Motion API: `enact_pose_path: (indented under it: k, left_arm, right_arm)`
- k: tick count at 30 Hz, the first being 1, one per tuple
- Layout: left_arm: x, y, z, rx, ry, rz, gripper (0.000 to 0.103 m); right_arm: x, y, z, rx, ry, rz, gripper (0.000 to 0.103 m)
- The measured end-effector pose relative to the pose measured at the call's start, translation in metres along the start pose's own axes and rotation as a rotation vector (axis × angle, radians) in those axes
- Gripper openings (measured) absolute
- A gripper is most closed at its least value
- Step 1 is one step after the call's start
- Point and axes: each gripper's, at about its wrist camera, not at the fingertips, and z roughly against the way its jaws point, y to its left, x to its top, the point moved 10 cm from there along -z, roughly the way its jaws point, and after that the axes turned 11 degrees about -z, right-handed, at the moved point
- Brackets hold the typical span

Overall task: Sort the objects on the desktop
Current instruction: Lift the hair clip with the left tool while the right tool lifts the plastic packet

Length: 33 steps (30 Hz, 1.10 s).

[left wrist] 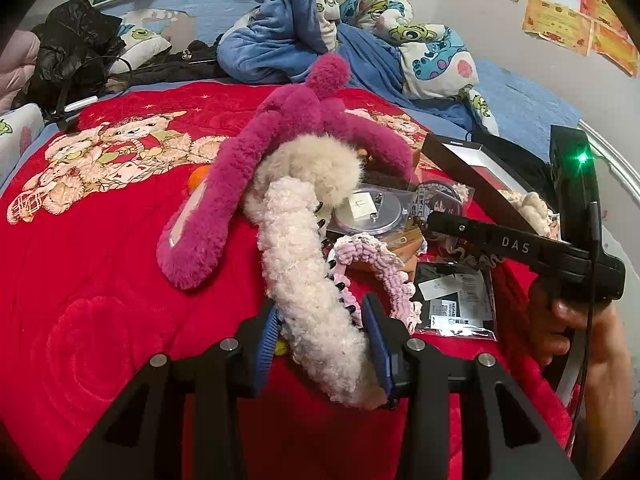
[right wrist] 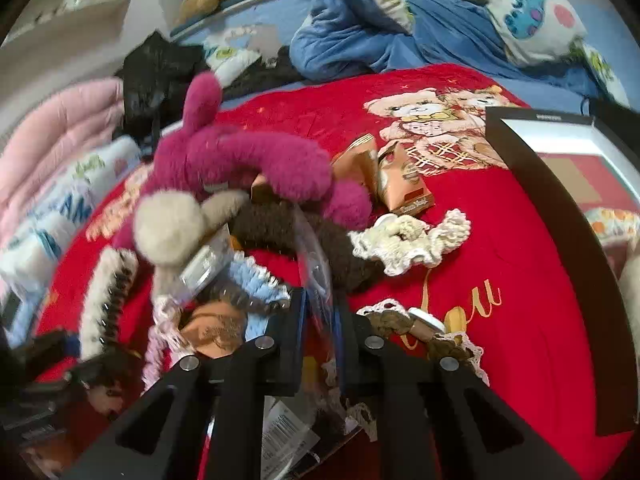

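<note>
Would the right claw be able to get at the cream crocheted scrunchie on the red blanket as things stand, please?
Probably not at once. The cream crocheted scrunchie lies uncovered on the red blanket, just ahead and to the right, but the right claw is already shut on a clear plastic packet, which it would have to put down first.

Magenta headband (left wrist: 240, 168), cream headband (left wrist: 308, 280) (red blanket (left wrist: 100, 280)).

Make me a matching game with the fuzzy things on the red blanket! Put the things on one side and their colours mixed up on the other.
Things:
1. fluffy headband held between the left gripper fingers
2. big plush headband with a bobble on top
3. crochet scrunchie lying alone on the blanket
4. box at the blanket's edge

Colours:
A. black
B. magenta
C. pale pinkish white
D. cream

Pairs: 1-C, 2-B, 3-D, 4-A
</note>
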Motion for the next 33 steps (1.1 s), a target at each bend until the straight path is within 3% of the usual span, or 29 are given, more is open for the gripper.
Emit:
enact_pose_path:
  k: [23, 33]
  left_arm:
    - [0.011, -0.037, 0.012, -0.037, -0.029, -0.055, 0.042]
    - [0.016, -0.075, 0.009, -0.07, -0.033, -0.104, 0.042]
  right_arm:
    - [-0.001, 0.007, 0.036, 0.057, -0.067, -0.015, 0.007]
    - [0.001, -0.028, 0.066, 0.039, -0.109, -0.056, 0.007]
